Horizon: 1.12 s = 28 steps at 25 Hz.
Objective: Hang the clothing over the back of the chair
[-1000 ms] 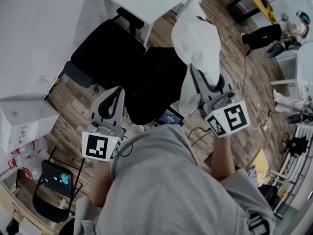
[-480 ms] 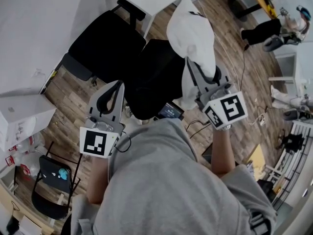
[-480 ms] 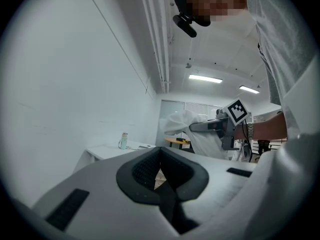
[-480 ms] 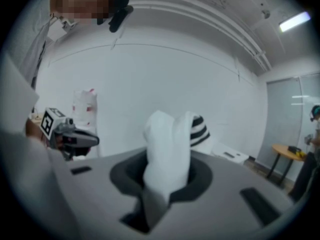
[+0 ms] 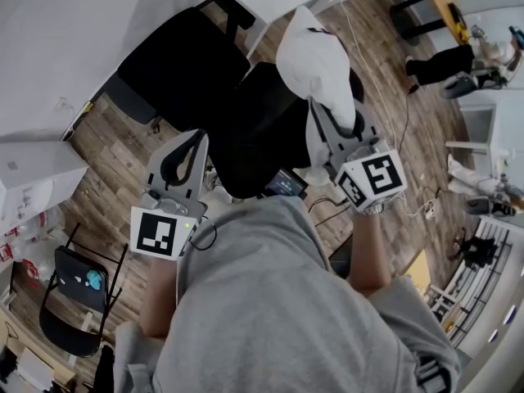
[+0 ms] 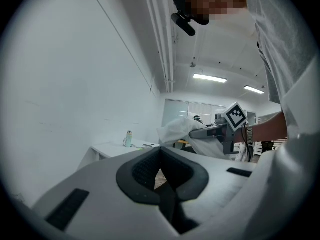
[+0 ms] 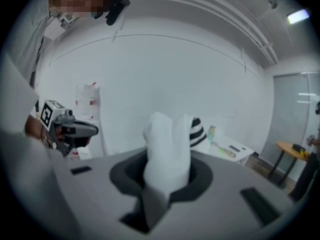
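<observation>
Your right gripper (image 5: 318, 115) had its jaws closed on the white clothing (image 5: 315, 56), and the right gripper view showed the cloth bunched between the pads and rising out of them, with a black-and-white striped part behind. The clothing was lifted in the air, above the right edge of the black chair (image 5: 250, 137), near the white desk (image 5: 65, 47). Your left gripper (image 5: 196, 140) was beside it over the chair's left side, apart from the cloth. Its jaws were brought together with nothing between them.
</observation>
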### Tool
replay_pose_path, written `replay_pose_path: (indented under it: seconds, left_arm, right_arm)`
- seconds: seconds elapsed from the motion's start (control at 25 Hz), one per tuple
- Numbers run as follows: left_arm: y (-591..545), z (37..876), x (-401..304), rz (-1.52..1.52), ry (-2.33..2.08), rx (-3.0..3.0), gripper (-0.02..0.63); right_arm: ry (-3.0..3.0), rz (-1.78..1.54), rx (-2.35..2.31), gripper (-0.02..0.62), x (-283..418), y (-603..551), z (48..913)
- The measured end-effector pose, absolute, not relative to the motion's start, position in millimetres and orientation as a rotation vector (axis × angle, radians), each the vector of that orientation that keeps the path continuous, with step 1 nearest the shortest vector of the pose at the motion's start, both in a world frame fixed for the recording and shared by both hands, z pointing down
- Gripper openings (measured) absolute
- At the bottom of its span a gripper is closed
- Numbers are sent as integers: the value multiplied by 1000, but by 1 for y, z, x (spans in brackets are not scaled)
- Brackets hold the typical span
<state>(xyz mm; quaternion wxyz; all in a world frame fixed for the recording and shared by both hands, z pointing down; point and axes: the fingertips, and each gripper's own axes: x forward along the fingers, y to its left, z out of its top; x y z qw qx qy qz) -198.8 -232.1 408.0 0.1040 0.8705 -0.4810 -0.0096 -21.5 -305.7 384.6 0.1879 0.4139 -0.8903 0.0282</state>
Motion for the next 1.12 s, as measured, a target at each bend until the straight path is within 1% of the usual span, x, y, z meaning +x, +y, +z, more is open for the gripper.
replay_pose_path:
  seconds: [0.28,1.12]
  left_arm:
    - [-234,412,-205,-31,-1439,2545,35]
    - [-230,414,-193,-28,-1424,2546,35]
  right_arm:
    - [-2466,88,1115,103,-27,-311,405]
    - [-2332,330,921,109,-35,-322,454]
